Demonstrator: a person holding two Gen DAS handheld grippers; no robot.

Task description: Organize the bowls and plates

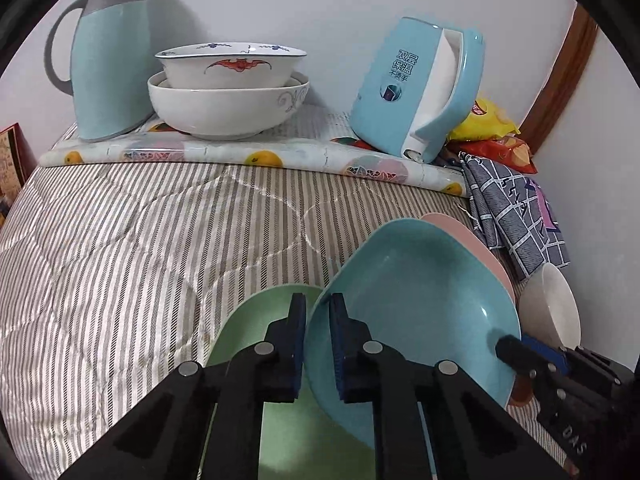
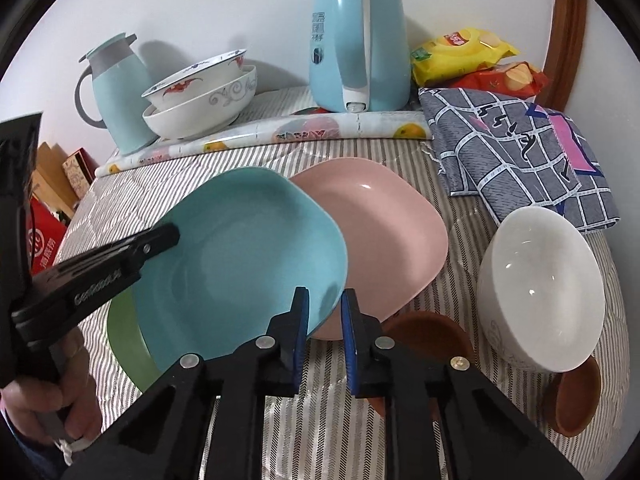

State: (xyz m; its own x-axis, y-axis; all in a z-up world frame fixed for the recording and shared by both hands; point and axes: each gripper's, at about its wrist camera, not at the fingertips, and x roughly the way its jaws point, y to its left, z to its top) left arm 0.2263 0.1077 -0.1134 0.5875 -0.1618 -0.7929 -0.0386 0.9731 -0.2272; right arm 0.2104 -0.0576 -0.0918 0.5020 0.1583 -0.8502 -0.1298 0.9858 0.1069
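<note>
Blue plate (image 1: 416,304) tilted, left tool (image 1: 318,336) clamping its rim, over green plate (image 1: 256,320)

- Blue plate (image 2: 240,256): squarish, tilted, one edge over the green plate (image 2: 124,344), the other over the pink plate (image 2: 384,232).
- Pink plate: flat on the striped bed.
- White bowl (image 2: 540,288): tipped onto a brown saucer (image 2: 576,400).
- Two patterned bowls (image 1: 228,84): nested at the back.

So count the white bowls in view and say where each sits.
3. A red-patterned white bowl is nested in a larger white bowl at the back by the jug; a plain white bowl is front right. Others may be hidden.
</note>
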